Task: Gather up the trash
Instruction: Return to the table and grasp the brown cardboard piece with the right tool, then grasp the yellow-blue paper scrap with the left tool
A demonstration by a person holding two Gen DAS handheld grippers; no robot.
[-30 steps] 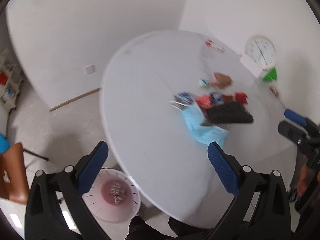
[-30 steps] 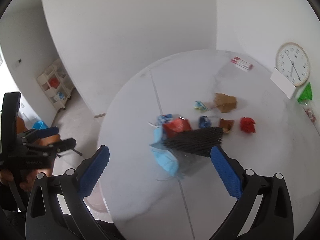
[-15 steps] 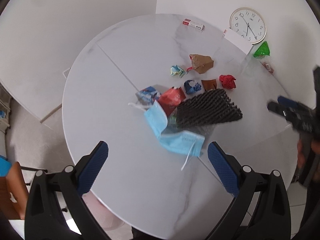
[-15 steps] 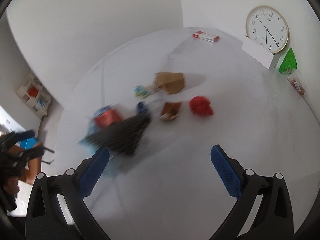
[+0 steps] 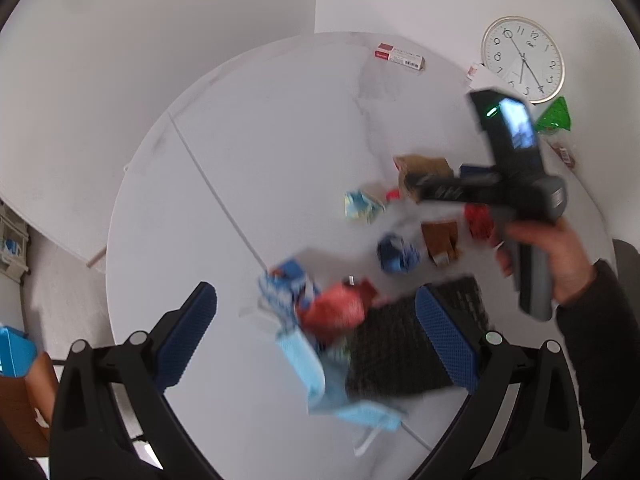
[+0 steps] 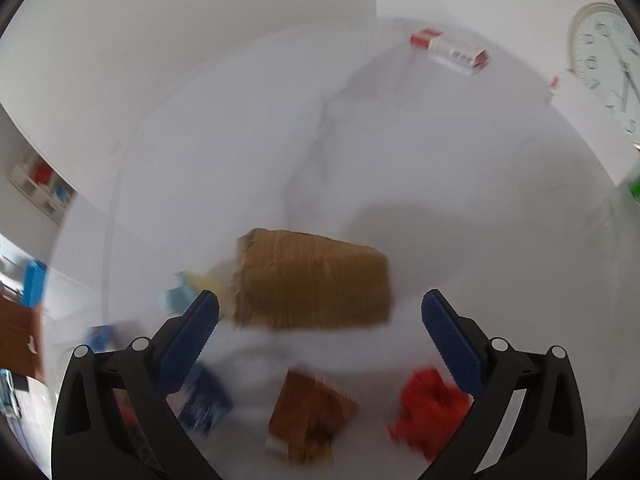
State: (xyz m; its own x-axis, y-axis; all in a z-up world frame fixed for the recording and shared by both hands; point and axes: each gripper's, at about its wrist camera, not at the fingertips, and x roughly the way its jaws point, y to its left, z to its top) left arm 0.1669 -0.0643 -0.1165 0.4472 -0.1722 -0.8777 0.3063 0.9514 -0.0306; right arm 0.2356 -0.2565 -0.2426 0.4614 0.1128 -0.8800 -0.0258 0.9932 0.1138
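1. A round white desk (image 5: 248,152) stands against white walls, with a wall clock (image 5: 523,65) leaning at its far edge and a red-and-white carton (image 5: 399,56) lying near the back.
2. Trash lies scattered across the middle of the desk: a brown cardboard piece (image 6: 312,280), a red crumpled wad (image 6: 430,408), a small brown wrapper (image 6: 310,420), a dark blue crumpled wrapper (image 5: 396,254), and a pale teal-and-yellow scrap (image 5: 362,206).
3. Nearer the camera sit a red packet (image 5: 334,312), a black mesh sheet (image 5: 396,354) and a light blue face mask (image 5: 320,384), heaped together and touching.
4. The left gripper (image 5: 316,332) is spread wide with nothing between its blue pads, hanging above the mask and the red packet.
5. The right gripper (image 6: 320,332) is also spread wide and holds nothing; the cardboard piece lies just ahead of its tips.
6. In the left view, a hand (image 5: 560,252) in a dark sleeve holds the right gripper's handle above the trash.
7. Both views are blurred.
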